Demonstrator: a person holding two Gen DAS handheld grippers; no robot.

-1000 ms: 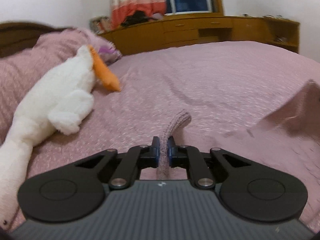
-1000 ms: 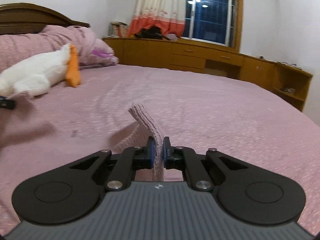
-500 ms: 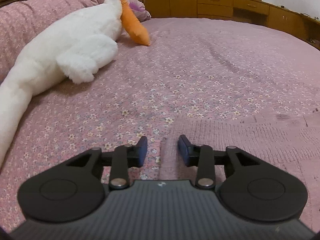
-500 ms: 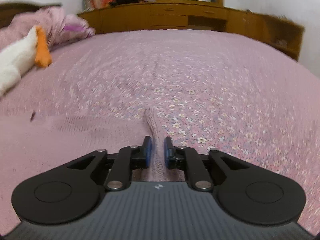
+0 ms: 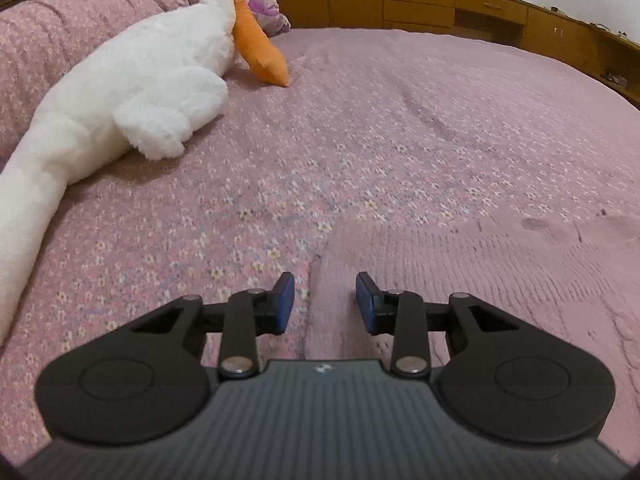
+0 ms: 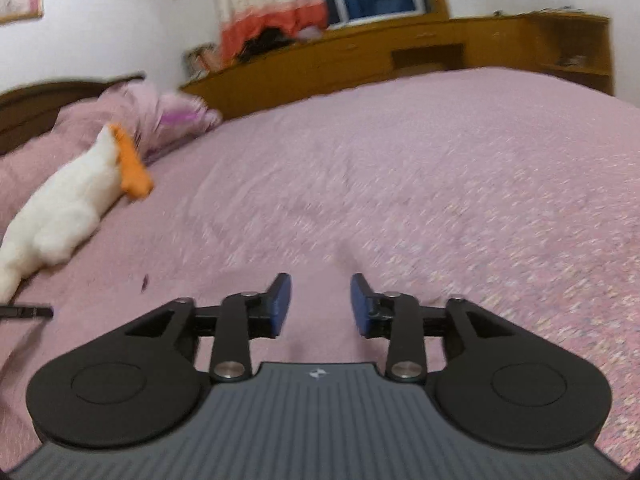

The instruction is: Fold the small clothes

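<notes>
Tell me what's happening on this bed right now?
A person with a gripper in each hand is folding a pink knitted garment on a floral pink bedspread. The left gripper is open, its jaws standing apart over the garment's edge, which lies flat between them without being pinched. The right gripper has just been opening; nothing is gripped between its jaws, though that view is blurred. A white plush toy lies off to the side, untouched.

Both wrist cameras look forward, low over the pink flowered bedspread [image 5: 400, 128] (left tilted closer), sharing the white plush goose [image 5: 132, 80] [image 6: 68, 208] lying ahead-left.
</notes>
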